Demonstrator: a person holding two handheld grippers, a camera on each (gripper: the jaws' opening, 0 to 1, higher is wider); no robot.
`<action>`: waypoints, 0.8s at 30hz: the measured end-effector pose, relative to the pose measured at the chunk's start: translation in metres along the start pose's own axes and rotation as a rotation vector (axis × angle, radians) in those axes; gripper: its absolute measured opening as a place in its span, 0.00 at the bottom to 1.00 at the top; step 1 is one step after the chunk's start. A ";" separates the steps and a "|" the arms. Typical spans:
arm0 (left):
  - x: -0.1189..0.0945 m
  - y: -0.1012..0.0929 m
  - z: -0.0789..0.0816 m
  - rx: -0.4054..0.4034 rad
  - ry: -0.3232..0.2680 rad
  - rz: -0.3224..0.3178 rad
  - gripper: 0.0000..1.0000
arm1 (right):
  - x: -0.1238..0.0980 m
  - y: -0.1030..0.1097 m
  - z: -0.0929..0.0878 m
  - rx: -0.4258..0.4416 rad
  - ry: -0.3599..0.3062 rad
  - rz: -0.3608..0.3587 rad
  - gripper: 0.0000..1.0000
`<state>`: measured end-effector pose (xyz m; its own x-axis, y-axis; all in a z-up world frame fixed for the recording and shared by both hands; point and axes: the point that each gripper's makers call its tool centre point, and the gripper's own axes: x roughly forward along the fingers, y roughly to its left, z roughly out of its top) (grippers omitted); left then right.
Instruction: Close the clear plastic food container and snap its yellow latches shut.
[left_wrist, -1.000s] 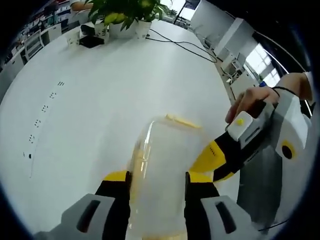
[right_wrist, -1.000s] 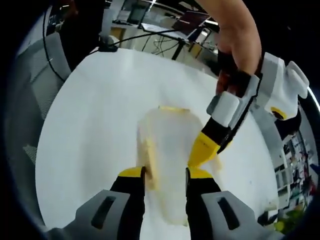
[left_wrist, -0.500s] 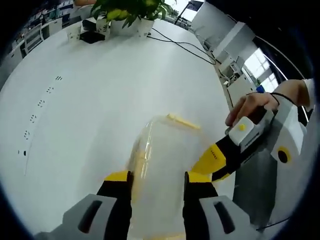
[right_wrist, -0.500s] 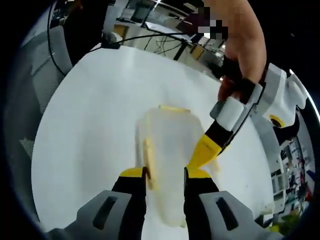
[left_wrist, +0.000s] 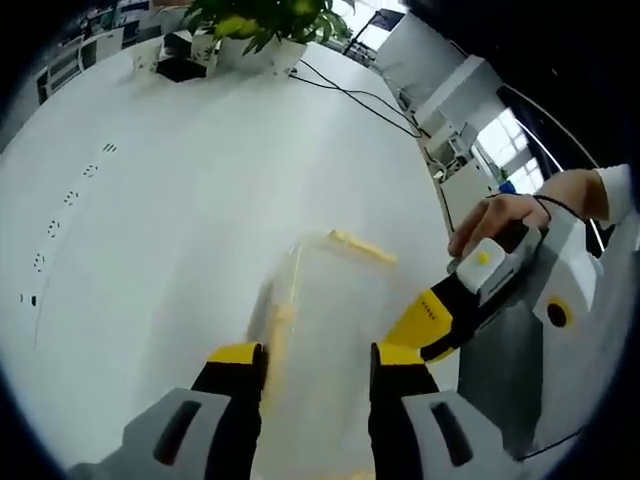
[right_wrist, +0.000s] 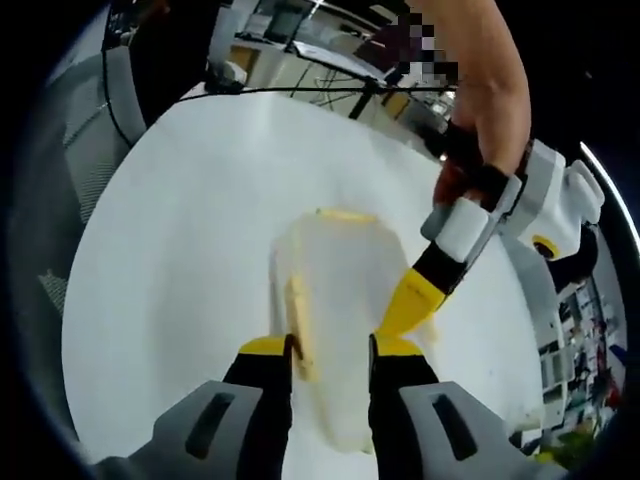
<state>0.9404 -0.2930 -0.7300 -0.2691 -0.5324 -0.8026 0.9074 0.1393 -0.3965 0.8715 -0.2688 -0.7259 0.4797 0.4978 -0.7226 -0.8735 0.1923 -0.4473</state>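
The clear plastic container (left_wrist: 330, 300) lies on the white table (left_wrist: 180, 200), lid down. One yellow latch (left_wrist: 363, 245) sits at its far end and another yellow latch (left_wrist: 275, 330) on its left side. My left gripper (left_wrist: 318, 358) has its yellow-tipped jaws close together around the near end of the container. The right gripper (left_wrist: 425, 320) reaches in from the right, its tip at the container's right edge. In the right gripper view the container (right_wrist: 340, 280) runs away between the narrow jaws of my right gripper (right_wrist: 330, 348), with a side latch (right_wrist: 298, 325) by the left jaw. The left gripper (right_wrist: 412, 300) touches the container's right edge.
A potted plant (left_wrist: 260, 25), a black box and a black cable (left_wrist: 360, 92) lie at the far end of the table. Office desks and windows stand beyond its right edge. A person's hand (right_wrist: 480, 110) holds the left gripper. A chair (right_wrist: 100, 120) stands off the table's left.
Both views have drifted slightly with the hands. The container and both grippers keep the same positions relative to each other.
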 end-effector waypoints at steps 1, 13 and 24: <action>-0.001 -0.001 0.000 -0.003 -0.017 0.005 0.38 | 0.000 0.000 0.000 -0.001 0.001 -0.002 0.26; -0.047 0.006 0.009 -0.079 -0.357 0.253 0.41 | -0.010 0.000 0.005 0.096 -0.003 -0.013 0.37; -0.070 -0.036 -0.050 -0.196 -0.601 0.394 0.44 | -0.033 -0.008 -0.020 0.314 0.007 -0.096 0.47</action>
<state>0.9103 -0.2192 -0.6820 0.3387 -0.7691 -0.5420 0.8107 0.5309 -0.2468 0.8645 -0.3033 -0.7088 0.5606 0.4588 -0.6893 -0.8068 0.4901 -0.3300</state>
